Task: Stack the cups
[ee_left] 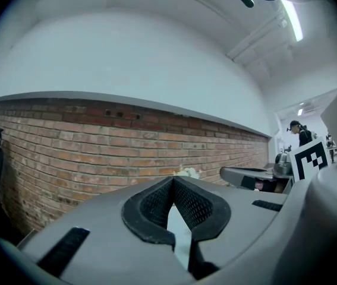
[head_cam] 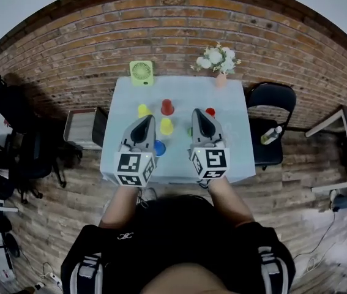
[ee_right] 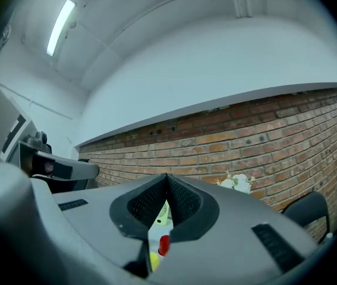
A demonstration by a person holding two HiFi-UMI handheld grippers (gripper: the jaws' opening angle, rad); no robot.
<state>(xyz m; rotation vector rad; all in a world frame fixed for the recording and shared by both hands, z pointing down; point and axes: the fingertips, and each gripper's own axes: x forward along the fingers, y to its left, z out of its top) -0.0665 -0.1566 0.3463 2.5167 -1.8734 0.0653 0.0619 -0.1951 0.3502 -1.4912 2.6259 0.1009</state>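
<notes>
Small plastic cups (head_cam: 166, 126), red, yellow and blue, stand scattered mid-way across the pale worktop (head_cam: 124, 97), none stacked. Left tongs (ee_left: 172, 180) and right tongs (ee_right: 167, 177) hover at its near edge, both pinched shut, empty. Stacking looks unstarted; next, one must open over a cup.

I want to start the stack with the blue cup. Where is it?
In the head view the blue cup sits near the front edge of the table, just right of the left tongs, nearer the person than a yellow cup.
</notes>
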